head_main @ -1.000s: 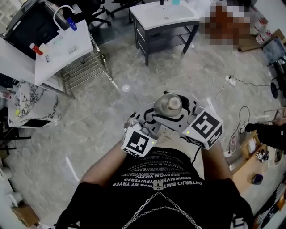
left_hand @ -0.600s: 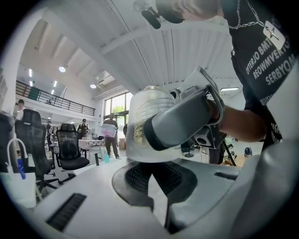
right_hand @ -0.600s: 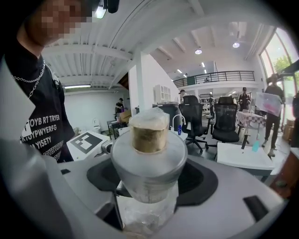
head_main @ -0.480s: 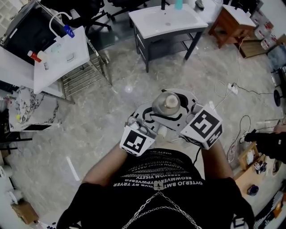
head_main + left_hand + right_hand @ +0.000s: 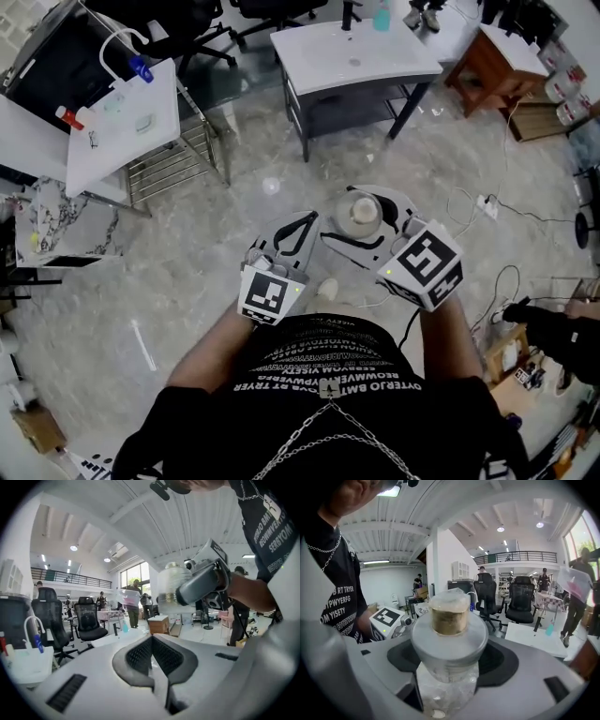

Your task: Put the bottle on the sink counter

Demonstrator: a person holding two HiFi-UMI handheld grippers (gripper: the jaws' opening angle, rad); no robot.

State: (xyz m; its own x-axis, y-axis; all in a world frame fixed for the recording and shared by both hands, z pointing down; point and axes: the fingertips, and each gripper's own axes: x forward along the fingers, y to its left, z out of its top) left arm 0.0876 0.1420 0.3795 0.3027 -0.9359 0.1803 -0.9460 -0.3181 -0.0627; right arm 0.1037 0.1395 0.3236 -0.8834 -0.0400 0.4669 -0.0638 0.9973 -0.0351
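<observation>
In the head view a clear bottle (image 5: pixel 359 214) with a wide grey collar and a gold neck stands upright in my right gripper (image 5: pixel 373 208), which is shut on it. In the right gripper view the bottle (image 5: pixel 449 634) fills the gap between the jaws of that gripper (image 5: pixel 450 677). My left gripper (image 5: pixel 302 225) is just left of the bottle, apart from it, shut and holding nothing. In the left gripper view its pads (image 5: pixel 140 656) meet, and the bottle (image 5: pixel 171 585) shows ahead to the right. The white sink counter (image 5: pixel 319 56) on a dark frame stands ahead.
A teal bottle (image 5: pixel 382 16) and a dark tap stand at the back of the sink counter. A second white basin (image 5: pixel 122 127) on a metal rack is at left. Brown wooden furniture (image 5: pixel 497 56) is at top right. Cables and a power strip (image 5: pixel 485 202) lie on the floor at right.
My left gripper has come off the bottle and moved left; only the right gripper holds it now. The sink counter has come further into view.
</observation>
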